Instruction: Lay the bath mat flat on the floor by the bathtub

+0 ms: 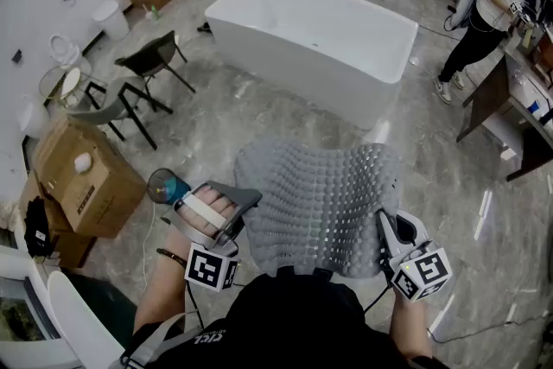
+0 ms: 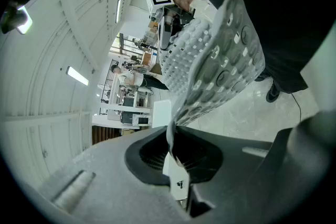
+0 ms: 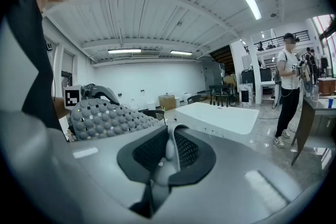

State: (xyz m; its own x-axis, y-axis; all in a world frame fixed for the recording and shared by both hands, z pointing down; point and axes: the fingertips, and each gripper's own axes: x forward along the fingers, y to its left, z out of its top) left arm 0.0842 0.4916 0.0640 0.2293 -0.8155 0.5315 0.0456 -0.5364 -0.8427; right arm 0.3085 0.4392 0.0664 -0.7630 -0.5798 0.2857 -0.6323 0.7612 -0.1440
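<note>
A grey bath mat with rows of round bumps hangs in the air between my two grippers, above the marble floor and short of the white bathtub. My left gripper is shut on the mat's left edge. My right gripper is shut on its right edge. In the left gripper view the bath mat rises from the shut left gripper. In the right gripper view a thin edge of the mat sits pinched in the right gripper, and the bath mat bulges to the left.
Black chairs and cardboard boxes stand at the left. A person stands at the back right by a counter. Open marble floor lies between me and the tub.
</note>
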